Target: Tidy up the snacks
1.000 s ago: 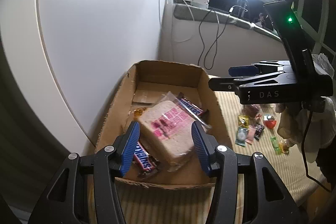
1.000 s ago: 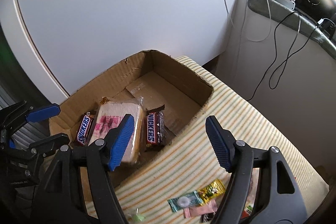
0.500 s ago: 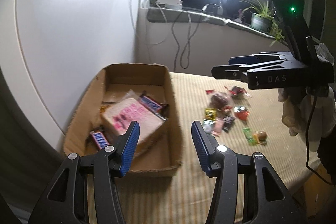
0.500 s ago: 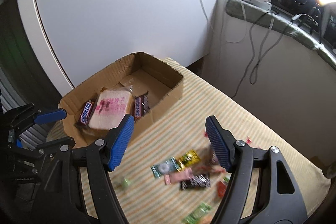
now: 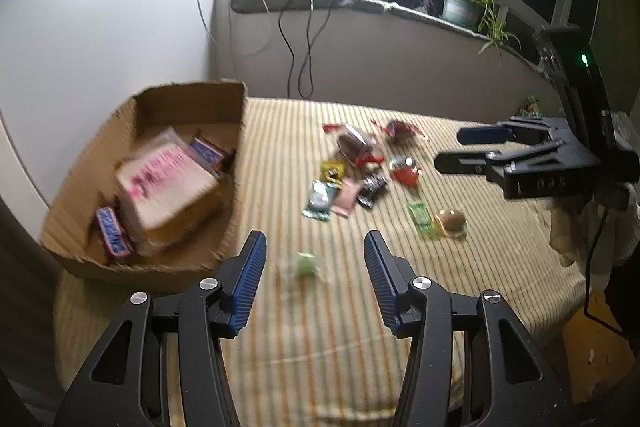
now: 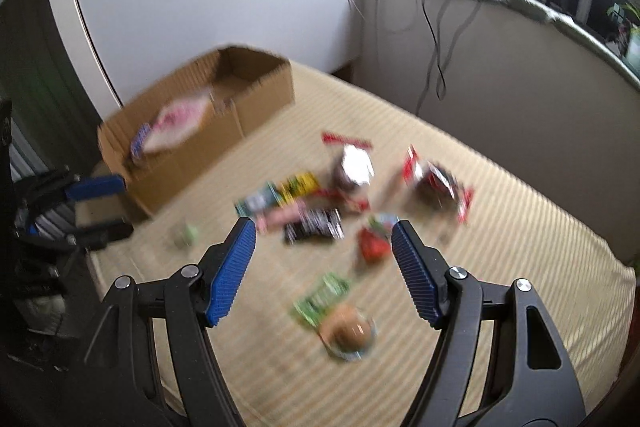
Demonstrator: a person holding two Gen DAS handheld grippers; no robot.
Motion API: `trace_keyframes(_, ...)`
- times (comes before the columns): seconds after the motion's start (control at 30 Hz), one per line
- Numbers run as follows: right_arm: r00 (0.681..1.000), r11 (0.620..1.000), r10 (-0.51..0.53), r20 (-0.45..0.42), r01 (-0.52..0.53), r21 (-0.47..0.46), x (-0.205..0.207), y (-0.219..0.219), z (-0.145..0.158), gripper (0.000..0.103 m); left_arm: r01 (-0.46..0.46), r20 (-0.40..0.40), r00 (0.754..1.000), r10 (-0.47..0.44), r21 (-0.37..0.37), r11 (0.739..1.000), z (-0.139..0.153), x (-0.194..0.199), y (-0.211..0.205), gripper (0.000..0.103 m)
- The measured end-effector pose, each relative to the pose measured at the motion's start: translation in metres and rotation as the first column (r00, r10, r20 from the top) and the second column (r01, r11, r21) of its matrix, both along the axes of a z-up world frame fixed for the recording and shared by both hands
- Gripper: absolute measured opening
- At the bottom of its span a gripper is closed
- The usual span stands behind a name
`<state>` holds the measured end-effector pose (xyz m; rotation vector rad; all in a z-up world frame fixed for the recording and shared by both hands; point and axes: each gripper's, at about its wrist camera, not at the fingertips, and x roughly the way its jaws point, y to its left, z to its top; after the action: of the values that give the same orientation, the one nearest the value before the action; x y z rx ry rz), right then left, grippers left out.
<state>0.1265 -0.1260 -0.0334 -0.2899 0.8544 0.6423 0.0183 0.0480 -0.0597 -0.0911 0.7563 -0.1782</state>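
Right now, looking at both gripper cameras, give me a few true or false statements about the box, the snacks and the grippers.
1. The cardboard box holds a wrapped sandwich. True.
2. The left gripper is shut on a candy. False: it is open and holds nothing.
3. Loose snacks lie on the striped cloth. True.
4. The right gripper is inside the box. False: it hangs open above the loose snacks.

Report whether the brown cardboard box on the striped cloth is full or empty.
Partly filled. The brown cardboard box holds a wrapped pink-and-white sandwich pack and two blue-labelled chocolate bars; its far end shows bare floor.
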Motion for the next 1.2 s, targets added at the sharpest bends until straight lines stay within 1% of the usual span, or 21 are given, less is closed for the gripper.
trace_keyframes(0.1,0.999,1.000,-0.018,-0.027,0.017,-0.022,-0.005,-0.017,-0.018,0.073,0.005,-0.023,1.000,-0.005,-0.001,1.000,-0.010,0.002,-0.010,0.047)
trace_keyframes(0.2,0.998,0.999,-0.042,-0.051,0.041,-0.029,-0.007,-0.033,-0.032,0.073,0.004,-0.041,0.999,-0.004,0.004,1.000,-0.018,0.005,-0.017,0.042)
trace_keyframes(0.33,0.994,0.998,-0.066,-0.083,0.064,-0.026,-0.007,-0.048,-0.045,0.073,-0.012,-0.051,0.999,0.014,0.046,0.999,-0.028,0.013,-0.023,0.039)
trace_keyframes(0.47,0.993,0.998,-0.057,-0.102,0.055,-0.028,-0.009,-0.049,-0.054,0.073,-0.025,-0.070,0.997,0.030,0.074,0.997,-0.037,0.019,-0.024,0.038)
trace_keyframes(0.5,0.993,0.998,-0.053,-0.102,0.050,-0.032,-0.010,-0.047,-0.056,0.073,-0.027,-0.073,0.997,0.034,0.092,0.995,-0.040,0.021,-0.026,0.038)
trace_keyframes(0.6,0.994,0.999,-0.032,-0.107,0.028,-0.039,-0.012,-0.043,-0.061,0.068,-0.036,-0.079,0.996,0.046,0.129,0.991,-0.045,0.024,-0.028,0.038)
trace_keyframes(0.7,0.994,0.999,-0.022,-0.110,0.017,-0.048,-0.014,-0.040,-0.065,0.067,-0.047,-0.080,0.995,0.059,0.150,0.988,-0.050,0.027,-0.028,0.038)
trace_keyframes(0.83,0.994,0.998,-0.013,-0.113,0.006,-0.065,-0.013,-0.035,-0.069,0.066,-0.058,-0.090,0.993,0.072,0.157,0.986,-0.057,0.032,-0.025,0.038)
trace_keyframes(0.87,0.993,0.997,-0.014,-0.113,0.006,-0.073,-0.012,-0.034,-0.071,0.065,-0.060,-0.099,0.992,0.075,0.147,0.987,-0.059,0.034,-0.023,0.036)
trace_keyframes(0.93,0.993,0.997,-0.015,-0.118,0.005,-0.079,-0.009,-0.032,-0.074,0.057,-0.064,-0.104,0.992,0.078,0.127,0.990,-0.062,0.036,-0.019,0.033)
trace_keyframes(0.97,0.992,0.997,-0.013,-0.127,0.003,-0.081,-0.007,-0.031,-0.076,0.052,-0.066,-0.103,0.992,0.078,0.121,0.991,-0.062,0.036,-0.018,0.030)
trace_keyframes(1.03,0.992,0.997,-0.015,-0.127,0.005,-0.077,-0.006,-0.030,-0.077,0.051,-0.069,-0.105,0.991,0.080,0.101,0.992,-0.062,0.037,-0.015,0.025)
trace_keyframes(1.07,0.992,0.997,-0.014,-0.128,0.005,-0.075,-0.005,-0.030,-0.077,0.049,-0.070,-0.106,0.991,0.080,0.094,0.993,-0.062,0.038,-0.014,0.021)
trace_keyframes(1.1,0.992,0.997,-0.013,-0.127,0.003,-0.075,-0.006,-0.030,-0.076,0.045,-0.072,-0.105,0.991,0.081,0.087,0.994,-0.062,0.038,-0.013,0.021)
trace_keyframes(1.13,0.992,0.997,-0.011,-0.124,0.002,-0.076,-0.006,-0.030,-0.076,0.045,-0.072,-0.104,0.991,0.081,0.082,0.994,-0.061,0.037,-0.013,0.017)
trace_keyframes(1.2,0.992,0.997,-0.011,-0.123,0.002,-0.075,-0.007,-0.032,-0.075,0.043,-0.071,-0.102,0.992,0.079,0.079,0.994,-0.060,0.036,-0.013,0.017)
